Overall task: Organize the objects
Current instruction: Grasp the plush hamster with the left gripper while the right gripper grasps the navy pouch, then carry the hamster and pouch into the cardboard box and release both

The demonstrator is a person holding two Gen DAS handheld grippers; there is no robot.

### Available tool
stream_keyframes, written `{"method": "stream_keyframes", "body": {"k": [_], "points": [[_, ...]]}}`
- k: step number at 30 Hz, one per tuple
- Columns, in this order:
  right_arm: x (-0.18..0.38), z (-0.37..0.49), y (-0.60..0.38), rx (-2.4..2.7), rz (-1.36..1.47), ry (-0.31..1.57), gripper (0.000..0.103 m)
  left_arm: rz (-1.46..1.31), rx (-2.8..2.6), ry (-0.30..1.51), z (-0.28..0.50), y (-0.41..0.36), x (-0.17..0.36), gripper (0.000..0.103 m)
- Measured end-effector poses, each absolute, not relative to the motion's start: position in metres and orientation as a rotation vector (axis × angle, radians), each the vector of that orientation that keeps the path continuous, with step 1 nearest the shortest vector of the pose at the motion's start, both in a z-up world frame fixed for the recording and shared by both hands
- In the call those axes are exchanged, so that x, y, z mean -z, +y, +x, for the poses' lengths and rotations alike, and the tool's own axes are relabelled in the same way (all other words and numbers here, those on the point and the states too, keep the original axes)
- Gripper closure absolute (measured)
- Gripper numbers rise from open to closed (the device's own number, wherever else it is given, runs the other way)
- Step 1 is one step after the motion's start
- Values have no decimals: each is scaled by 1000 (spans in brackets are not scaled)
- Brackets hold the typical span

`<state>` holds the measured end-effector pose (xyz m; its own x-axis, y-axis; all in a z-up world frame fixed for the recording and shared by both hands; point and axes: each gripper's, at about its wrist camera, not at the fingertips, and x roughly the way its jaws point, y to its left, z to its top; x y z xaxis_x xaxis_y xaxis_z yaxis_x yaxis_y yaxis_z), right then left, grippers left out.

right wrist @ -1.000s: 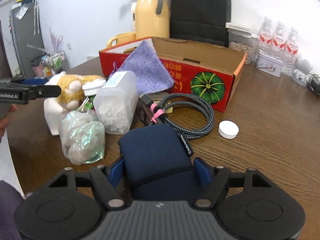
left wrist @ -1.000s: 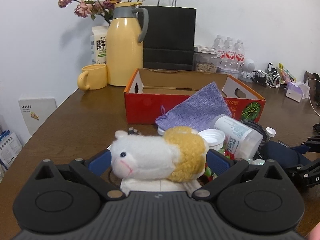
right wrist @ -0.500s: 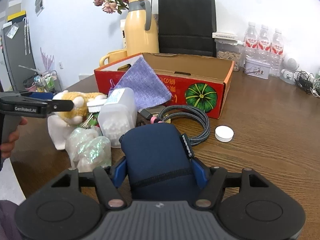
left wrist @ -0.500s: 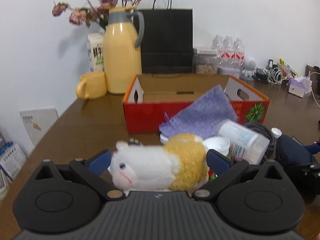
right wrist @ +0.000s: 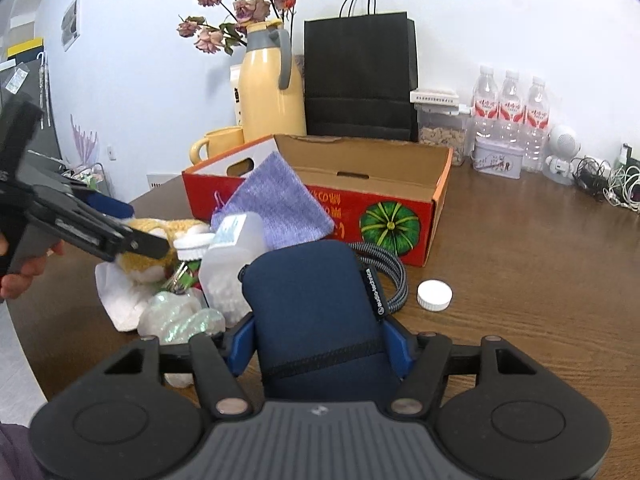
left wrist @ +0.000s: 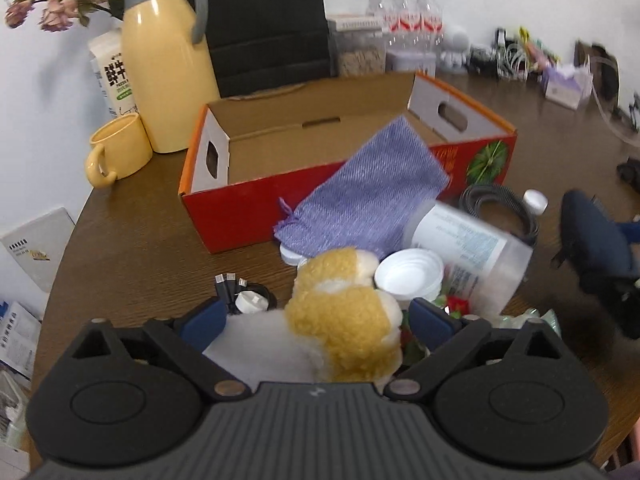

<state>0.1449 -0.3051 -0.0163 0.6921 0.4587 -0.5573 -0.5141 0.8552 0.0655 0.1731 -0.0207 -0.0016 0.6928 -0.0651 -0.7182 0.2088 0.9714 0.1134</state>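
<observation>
A brown wooden table (left wrist: 132,240) stands against a white wall, crowded along its far edge.

Left wrist view: an open red cardboard box (left wrist: 248,212) lies beyond the clutter, empty inside, with a purple cloth pouch (left wrist: 360,200) draped over its front wall. A yellow jug (left wrist: 168,60) and a yellow mug (left wrist: 116,152) stand to the box's left. The left gripper (left wrist: 316,320) stands wide, its jaws having just been closing a little, with a white and tan plush toy (left wrist: 340,320) between them. The picture is blurred here, so whether the blue pads press on the toy cannot be settled. A clear plastic jar (left wrist: 468,252) lies on its side just beyond the toy.

Right wrist view: the right gripper (right wrist: 318,340) is clamped on a navy blue soft case (right wrist: 312,304), both blue pads touching its sides, the jaws having just been closing. A braided cable (right wrist: 390,272) lies coiled behind the case, and a white bottle cap (right wrist: 435,295) sits alone on the table to its right. The plush toy and a crumpled shiny bag (right wrist: 180,320) lie to the left.
</observation>
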Motion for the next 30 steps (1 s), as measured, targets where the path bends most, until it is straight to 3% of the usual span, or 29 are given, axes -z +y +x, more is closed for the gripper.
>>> {"method": "stream_keyframes", "body": {"k": [8, 9, 11, 30], "points": [[11, 143, -303, -544, -93, 577, 39, 263, 221, 832, 178, -25, 10, 24], [10, 143, -302, -544, -91, 574, 39, 268, 232, 832, 178, -26, 11, 28], [8, 142, -301, -544, -88, 567, 39, 266, 246, 822, 175, -28, 10, 45], [-19, 137, -286, -517, -89, 503, 39, 333, 202, 536, 130, -30, -40, 48]]}}
